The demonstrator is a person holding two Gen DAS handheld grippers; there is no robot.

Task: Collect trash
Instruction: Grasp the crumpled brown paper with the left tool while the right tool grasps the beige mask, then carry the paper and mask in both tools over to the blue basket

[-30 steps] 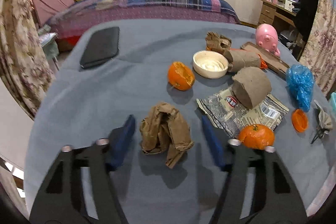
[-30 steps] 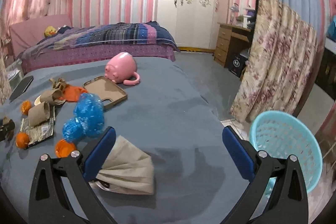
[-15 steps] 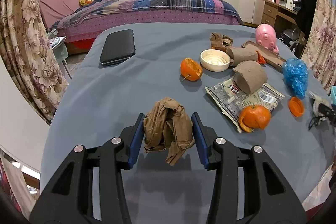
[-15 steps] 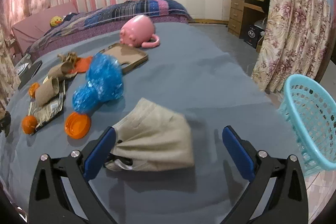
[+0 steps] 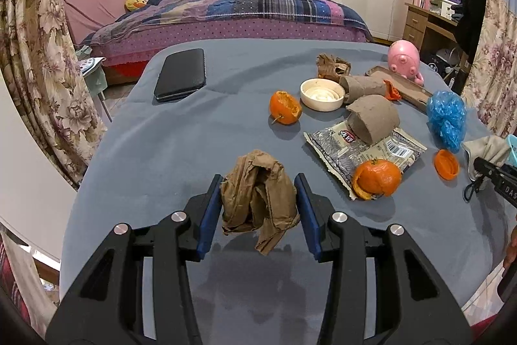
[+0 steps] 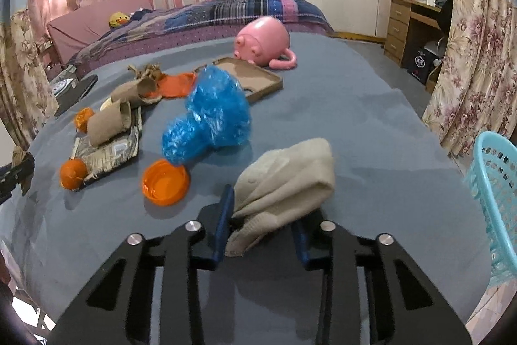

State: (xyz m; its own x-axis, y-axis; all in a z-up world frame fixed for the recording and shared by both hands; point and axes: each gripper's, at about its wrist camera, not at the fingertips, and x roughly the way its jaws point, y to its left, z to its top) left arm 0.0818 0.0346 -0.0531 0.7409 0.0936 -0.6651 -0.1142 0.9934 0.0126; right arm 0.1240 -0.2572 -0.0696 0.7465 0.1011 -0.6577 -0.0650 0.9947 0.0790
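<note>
My left gripper is shut on a crumpled brown paper wad and holds it above the grey table. My right gripper is shut on a beige cloth mask, lifted off the table near its right edge. A light blue basket stands on the floor to the right. The mask and right gripper also show at the right edge of the left wrist view.
On the table lie orange peels, a snack wrapper, cardboard tubes, a white lid, an orange cap, a blue plastic bag, a pink pig toy, a brown tray and a black case.
Both grippers closed: the left on the brown paper wad, the right on the beige mask. Both objects have been lifted off the table.
</note>
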